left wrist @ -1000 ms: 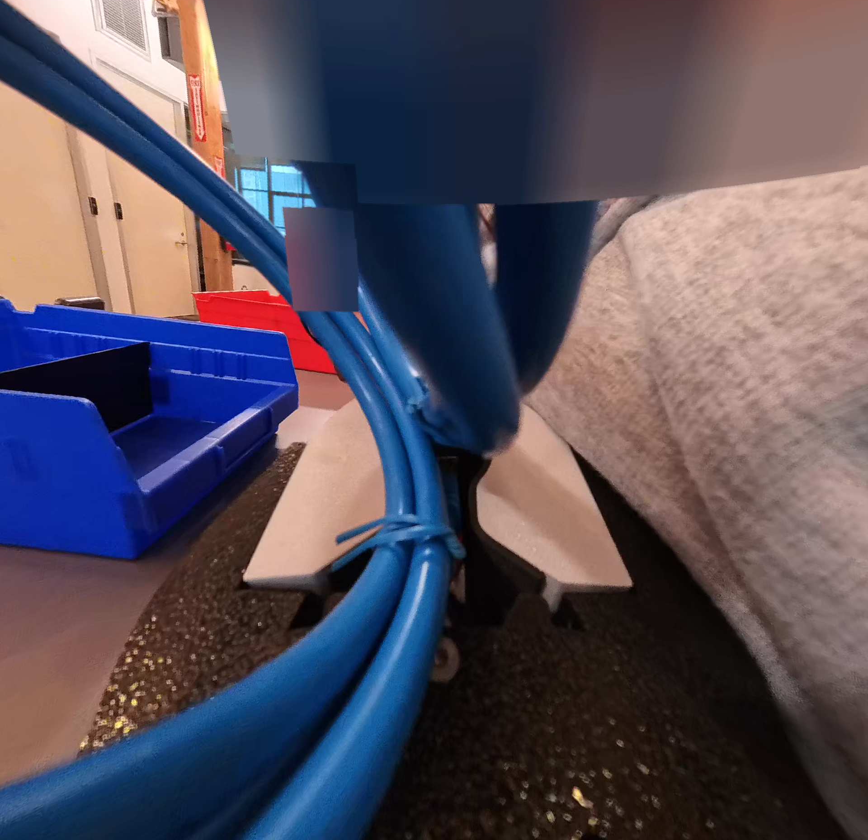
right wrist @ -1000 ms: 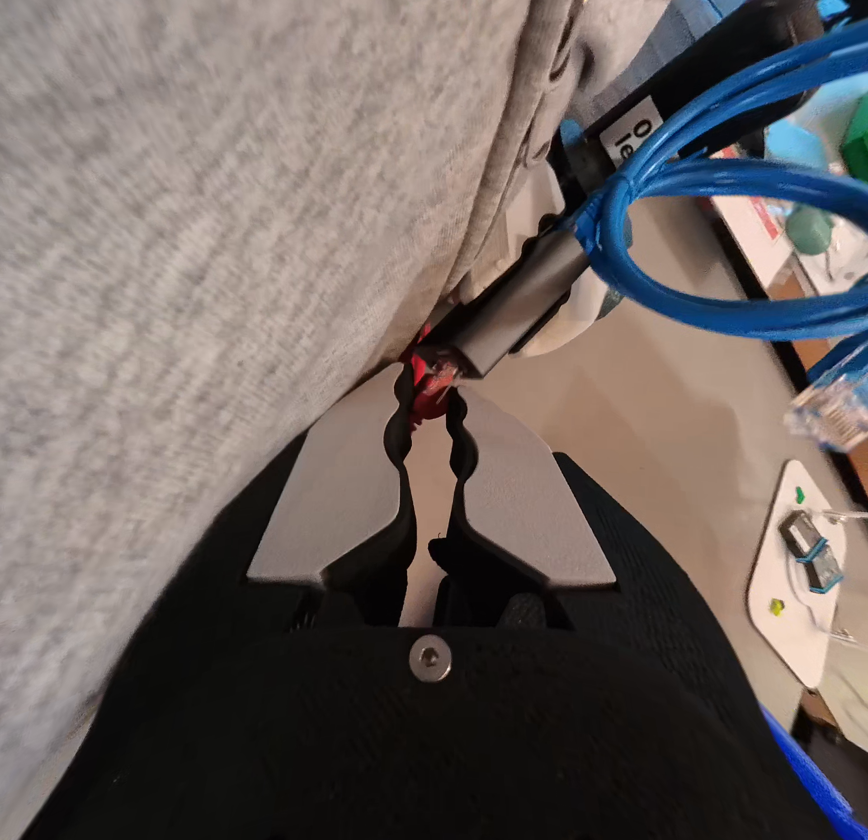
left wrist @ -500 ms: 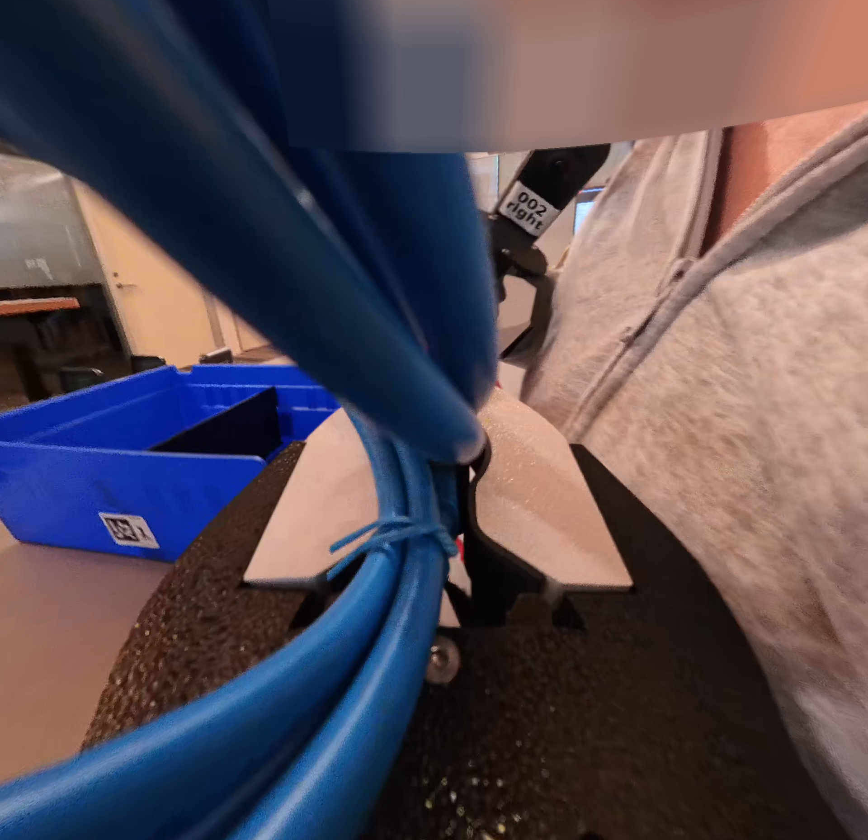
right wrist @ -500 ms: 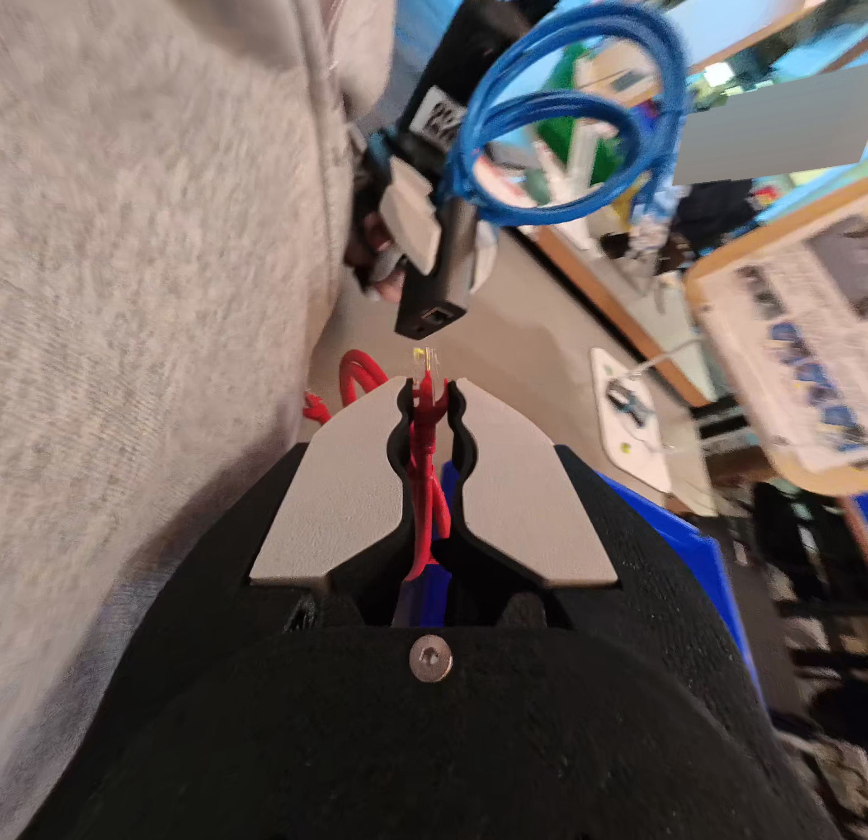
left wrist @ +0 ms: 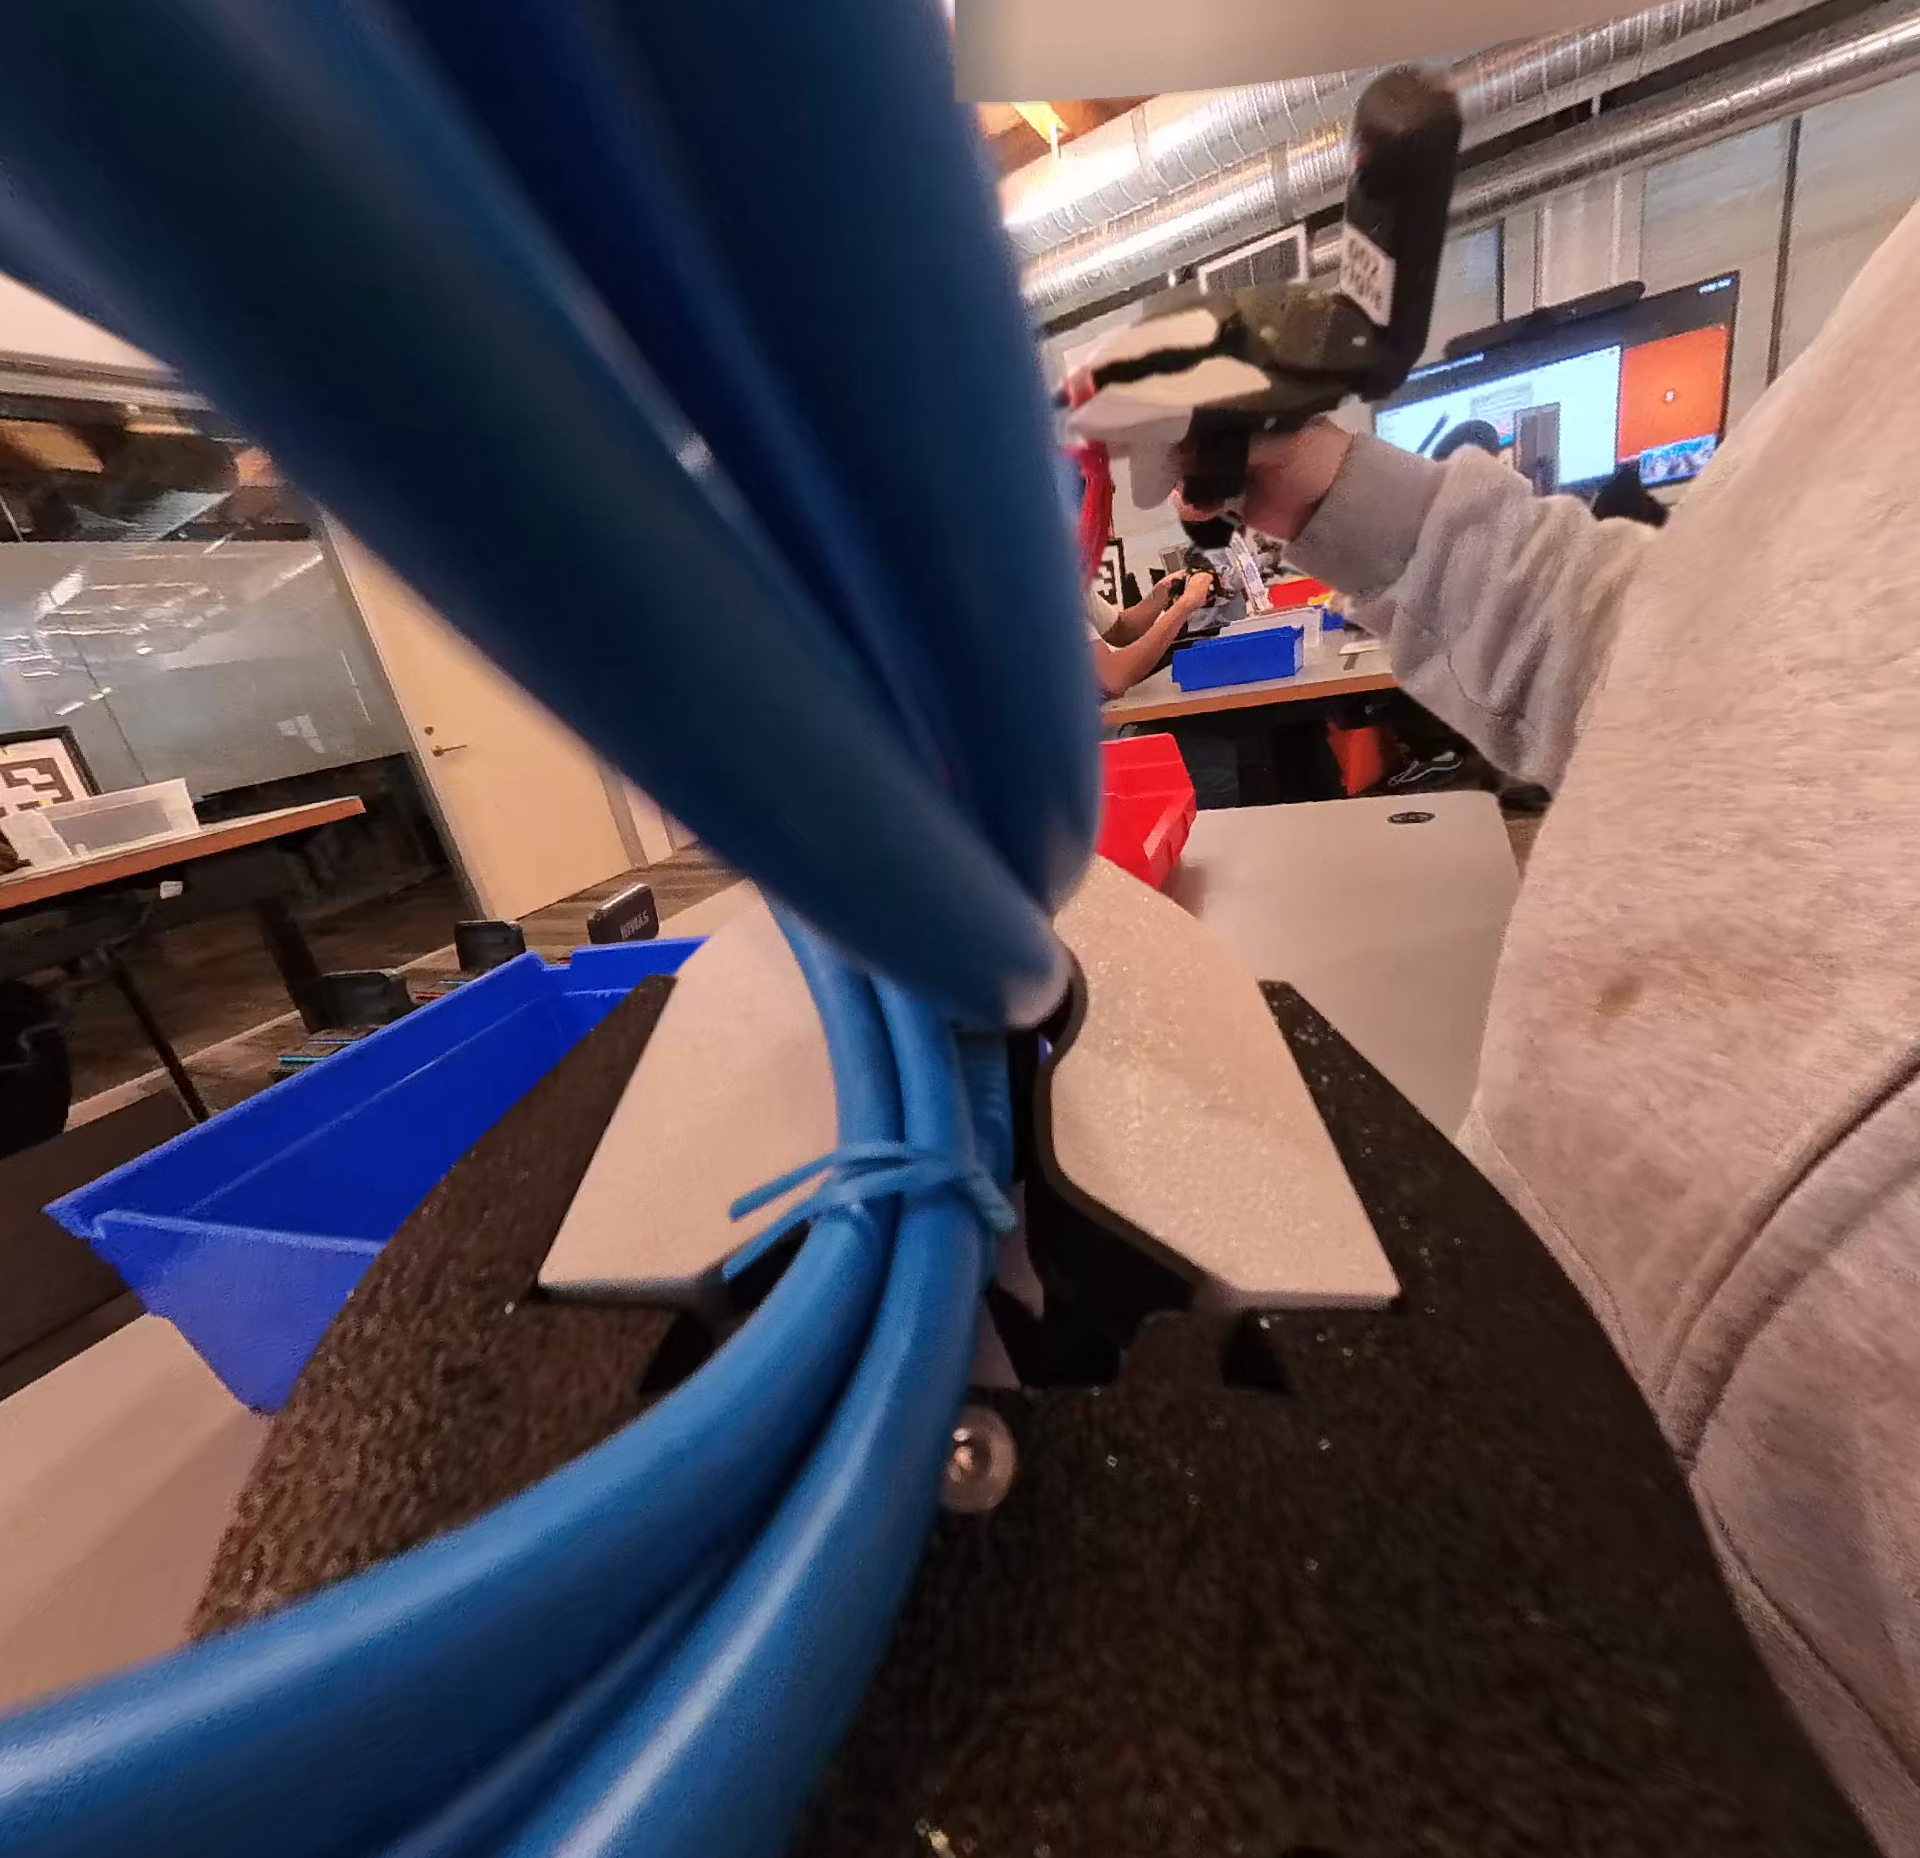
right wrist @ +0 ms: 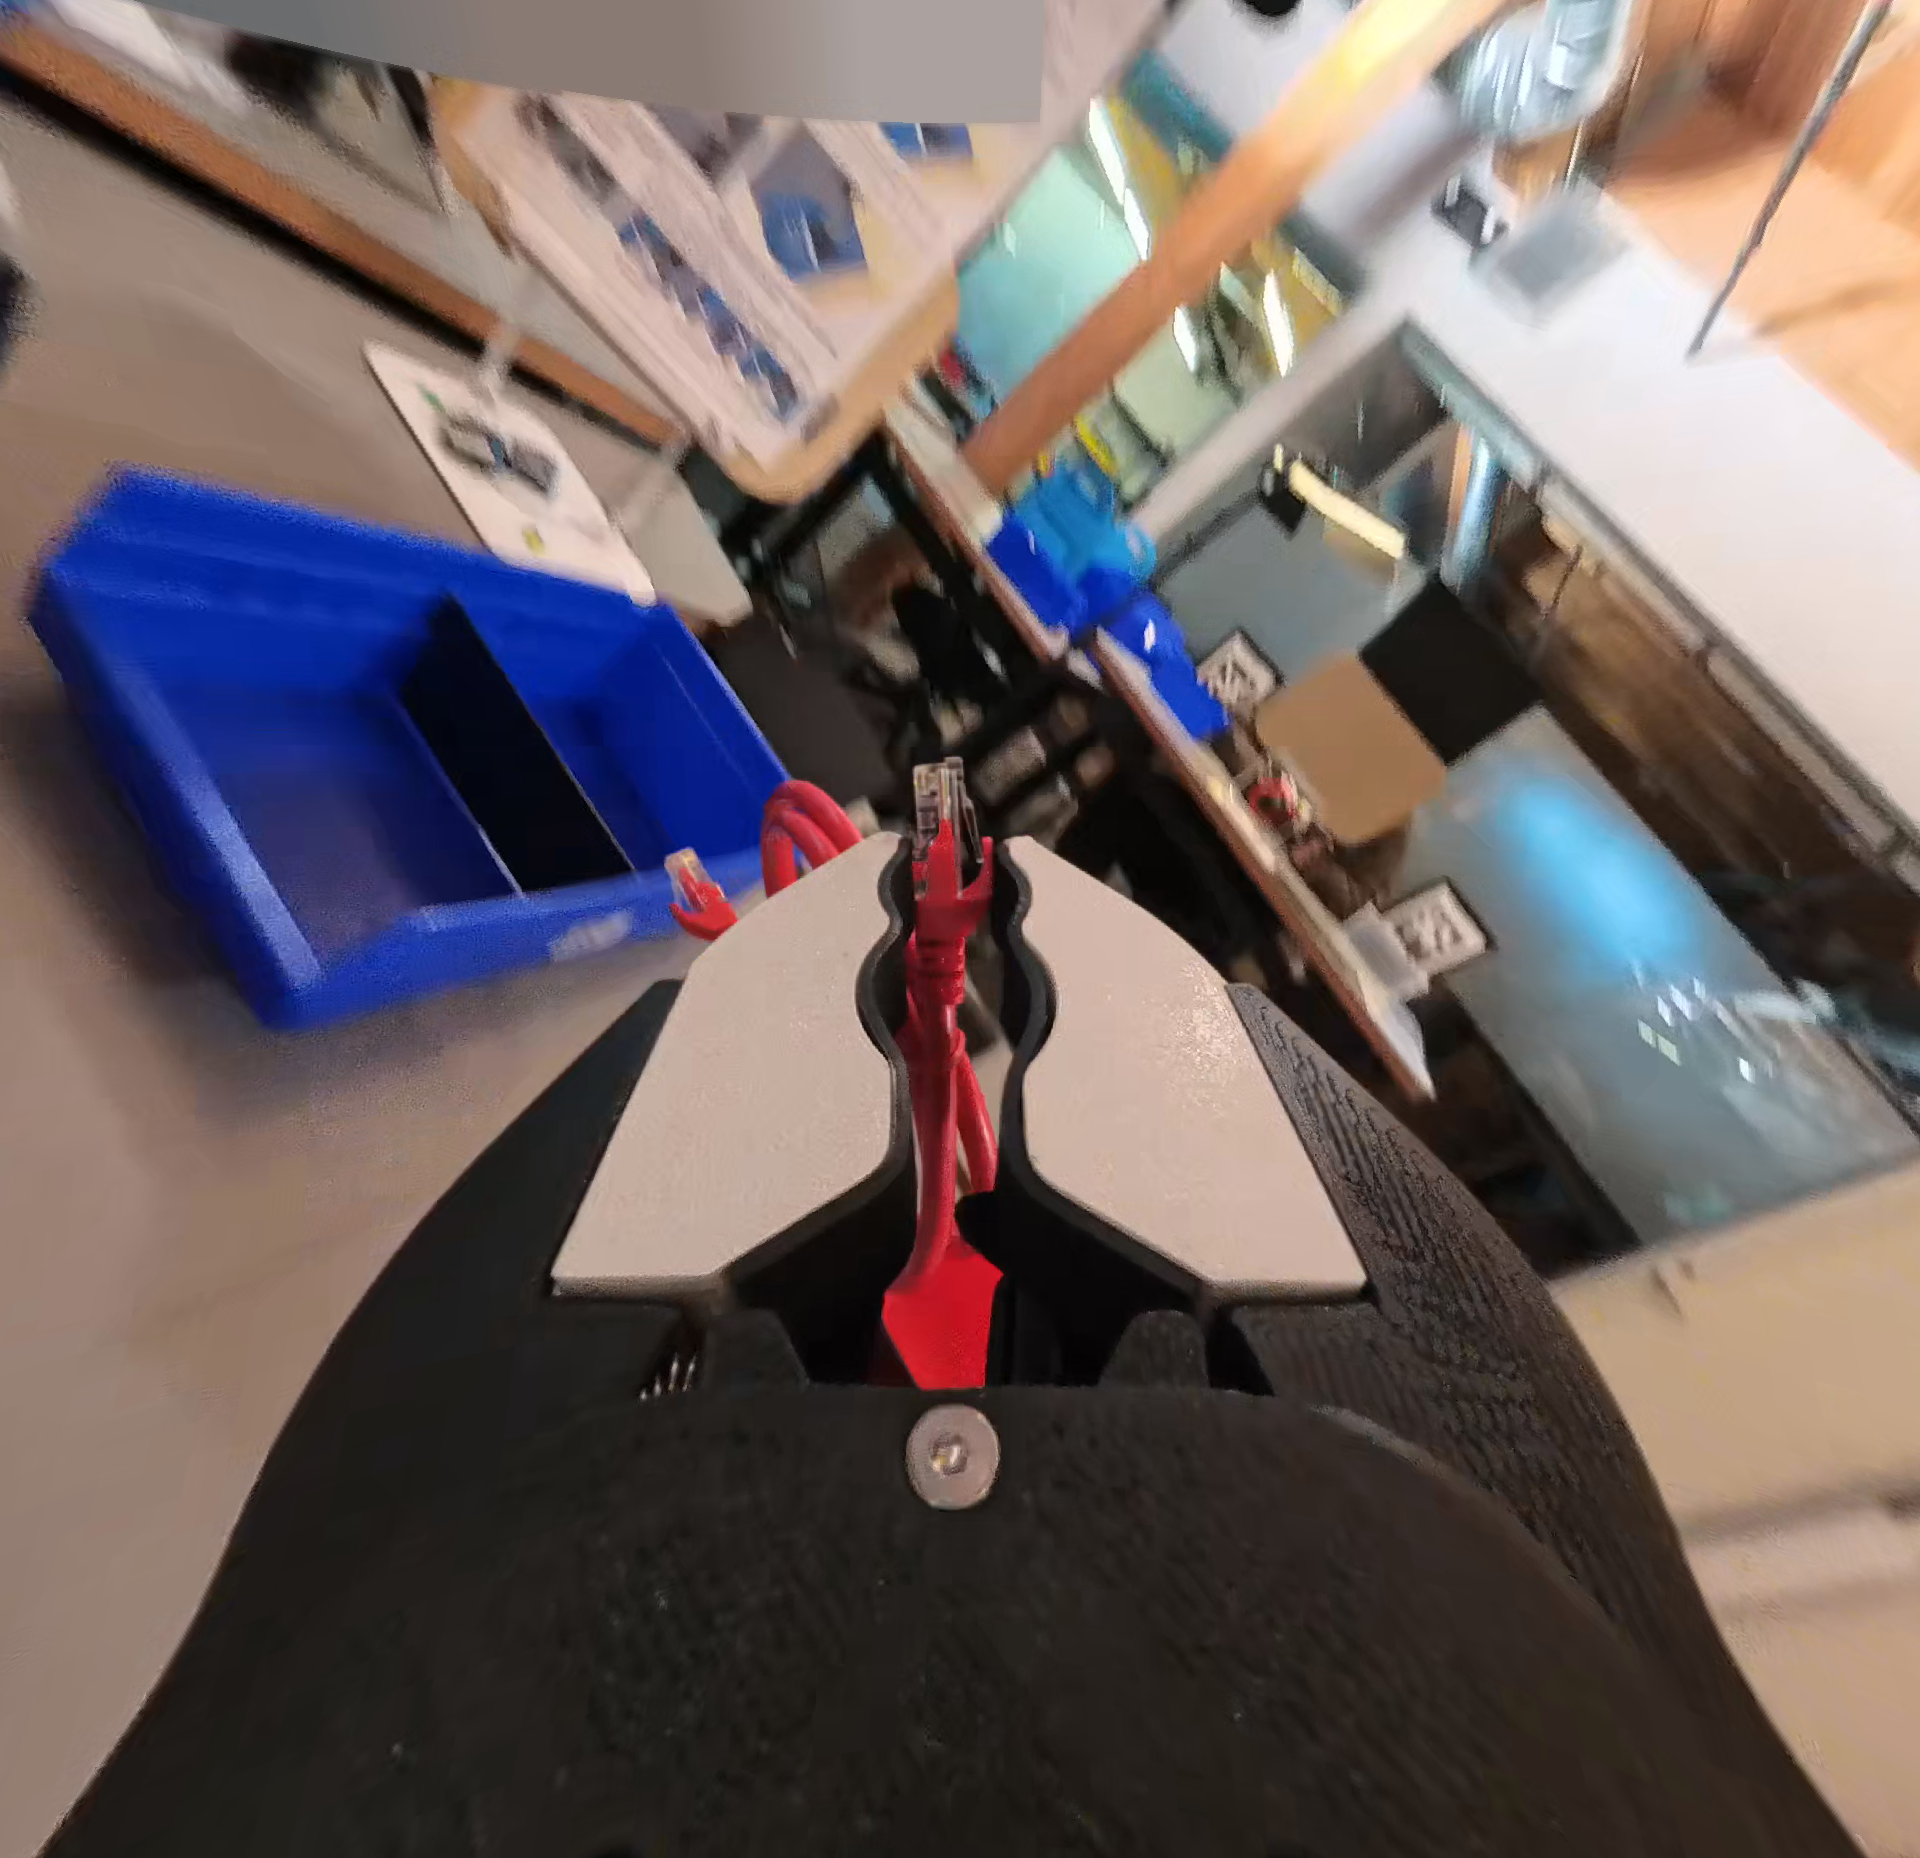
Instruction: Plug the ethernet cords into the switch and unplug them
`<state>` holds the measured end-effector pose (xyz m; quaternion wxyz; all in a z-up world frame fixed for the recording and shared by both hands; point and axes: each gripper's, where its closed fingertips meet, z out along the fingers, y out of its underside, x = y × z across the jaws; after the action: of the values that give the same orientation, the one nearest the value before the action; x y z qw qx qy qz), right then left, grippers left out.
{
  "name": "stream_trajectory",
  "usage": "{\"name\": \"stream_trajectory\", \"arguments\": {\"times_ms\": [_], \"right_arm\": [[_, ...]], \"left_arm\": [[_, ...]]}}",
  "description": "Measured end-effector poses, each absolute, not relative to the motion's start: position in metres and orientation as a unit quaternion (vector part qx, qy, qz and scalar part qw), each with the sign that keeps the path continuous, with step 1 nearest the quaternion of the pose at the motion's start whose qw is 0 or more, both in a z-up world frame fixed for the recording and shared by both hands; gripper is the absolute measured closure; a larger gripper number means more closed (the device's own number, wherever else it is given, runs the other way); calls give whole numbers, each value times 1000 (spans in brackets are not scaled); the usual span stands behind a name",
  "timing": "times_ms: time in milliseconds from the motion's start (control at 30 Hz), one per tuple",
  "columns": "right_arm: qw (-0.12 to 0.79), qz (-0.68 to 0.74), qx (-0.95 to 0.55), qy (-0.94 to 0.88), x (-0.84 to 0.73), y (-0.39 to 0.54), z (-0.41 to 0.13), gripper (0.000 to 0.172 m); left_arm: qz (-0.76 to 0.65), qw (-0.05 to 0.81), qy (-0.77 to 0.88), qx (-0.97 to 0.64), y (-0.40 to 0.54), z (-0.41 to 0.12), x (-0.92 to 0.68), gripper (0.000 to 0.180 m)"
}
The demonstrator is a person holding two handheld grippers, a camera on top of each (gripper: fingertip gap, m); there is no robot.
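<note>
Red ethernet cord [right wrist: 940,967] clamped between the narrowly parted fingers of the right gripper [right wrist: 951,852], clear plug [right wrist: 935,795] poking just past the tips, free of any port. Left gripper [left wrist: 997,987] closed around something hidden under the tied blue cable coil [left wrist: 623,1476]; whether that is the switch, cannot tell. Likely the unplugged stage: next, bringing both grippers together and lining up plug with port.

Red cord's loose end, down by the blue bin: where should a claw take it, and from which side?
Probably the red boot behind its clear plug, coming along its cord. The clear tip points away from the cord, so that leaves it free to insert, as with the end in the right claw.
</note>
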<state>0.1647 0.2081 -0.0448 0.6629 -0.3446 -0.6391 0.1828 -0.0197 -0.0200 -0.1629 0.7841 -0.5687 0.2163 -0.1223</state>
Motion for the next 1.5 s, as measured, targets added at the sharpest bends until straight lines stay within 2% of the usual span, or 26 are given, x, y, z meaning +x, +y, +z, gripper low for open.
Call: {"name": "stream_trajectory", "arguments": {"times_ms": [167, 400, 567, 900, 1067, 1200, 1300, 1500], "right_arm": [[603, 154, -443, -646, 205, 286, -79, 159], [566, 100, -509, -641, 237, 353, -117, 159], [550, 96, -525, -642, 238, 366, -139, 159], [533, 94, -527, -655, 238, 370, -145, 159], [495, -19, -516, -699, 237, 386, -190, 159], [453, -92, -479, -747, 226, 383, -230, 159], [413, -73, -484, -768, 217, 374, -250, 157], [228, 24, -597, -769, 224, 356, -294, 145]], "left_arm": [[-118, 792, 209, -562, -11, -164, -18, 160], [-112, 797, 196, -561, -6, -167, -21, 159], [-111, 795, 193, -564, -6, -169, -21, 159], [-101, 796, 192, -565, -5, -168, -25, 159], [-98, 806, 177, -557, -6, -166, -31, 160], [-105, 809, 170, -553, -6, -164, -34, 160], [-105, 810, 169, -552, -7, -164, -35, 160], [-106, 812, 165, -549, -9, -164, -36, 159]]}}
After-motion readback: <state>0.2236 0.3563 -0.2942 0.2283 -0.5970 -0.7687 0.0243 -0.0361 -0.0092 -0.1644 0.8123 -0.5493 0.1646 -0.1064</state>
